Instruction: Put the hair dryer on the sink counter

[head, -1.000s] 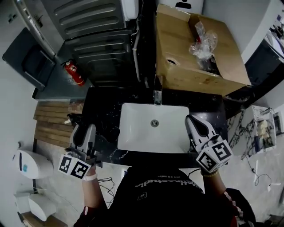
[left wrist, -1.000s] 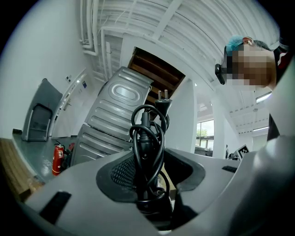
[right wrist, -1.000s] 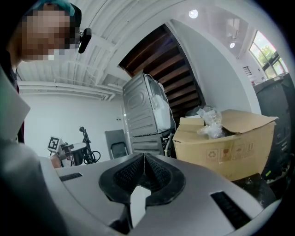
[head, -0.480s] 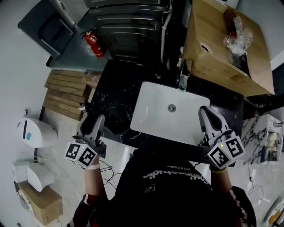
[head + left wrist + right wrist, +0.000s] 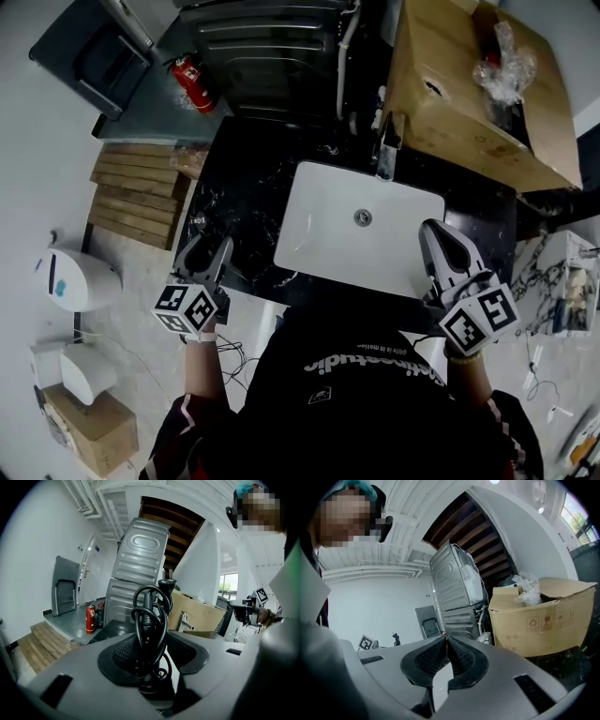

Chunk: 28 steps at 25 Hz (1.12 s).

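My left gripper [image 5: 211, 249] is shut on the hair dryer [image 5: 150, 620], a black body with its black cord coiled round it and the plug sticking up. It hangs at the front left edge of the black marble sink counter [image 5: 234, 192]. In the left gripper view the cord bundle fills the gap between the pads [image 5: 123, 654]. My right gripper [image 5: 434, 232] is shut with nothing in it, over the counter's front right part beside the white basin [image 5: 319, 230]. Its pads [image 5: 461, 657] meet at the tips.
A chrome faucet [image 5: 387, 155] stands behind the basin. An open cardboard box [image 5: 469, 103] with plastic wrap sits at the back right. A grey metal appliance [image 5: 272, 47], a red fire extinguisher [image 5: 190, 80] and wooden slats [image 5: 136, 192] lie to the left. The person's dark shirt [image 5: 347, 394] presses against the counter's front.
My left gripper with the hair dryer has moved right, closer to the counter's front left edge. The head view has swung left. The right gripper has hardly moved.
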Each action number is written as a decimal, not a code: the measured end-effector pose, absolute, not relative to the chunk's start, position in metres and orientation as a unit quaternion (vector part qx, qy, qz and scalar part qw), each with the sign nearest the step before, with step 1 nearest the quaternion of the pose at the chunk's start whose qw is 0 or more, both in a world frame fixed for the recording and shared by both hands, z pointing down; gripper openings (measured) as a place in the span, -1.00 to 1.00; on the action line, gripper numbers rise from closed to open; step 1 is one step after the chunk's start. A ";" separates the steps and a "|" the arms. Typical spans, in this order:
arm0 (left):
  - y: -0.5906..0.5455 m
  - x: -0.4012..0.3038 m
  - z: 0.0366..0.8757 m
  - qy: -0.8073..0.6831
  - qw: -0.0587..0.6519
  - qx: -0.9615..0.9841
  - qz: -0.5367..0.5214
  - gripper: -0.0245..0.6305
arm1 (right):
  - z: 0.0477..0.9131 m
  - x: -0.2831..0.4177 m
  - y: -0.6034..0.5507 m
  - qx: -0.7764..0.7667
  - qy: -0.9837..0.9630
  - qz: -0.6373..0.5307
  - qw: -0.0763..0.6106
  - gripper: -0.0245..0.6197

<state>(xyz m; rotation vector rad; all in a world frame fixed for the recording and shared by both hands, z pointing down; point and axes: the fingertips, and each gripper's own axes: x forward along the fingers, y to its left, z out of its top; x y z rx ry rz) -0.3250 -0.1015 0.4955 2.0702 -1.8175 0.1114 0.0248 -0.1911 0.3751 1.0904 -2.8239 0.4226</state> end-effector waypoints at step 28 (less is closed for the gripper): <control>-0.232 -0.275 0.545 -0.583 0.162 0.766 0.216 -0.33 | 0.382 0.060 -0.172 0.410 -0.899 0.150 0.040 -0.80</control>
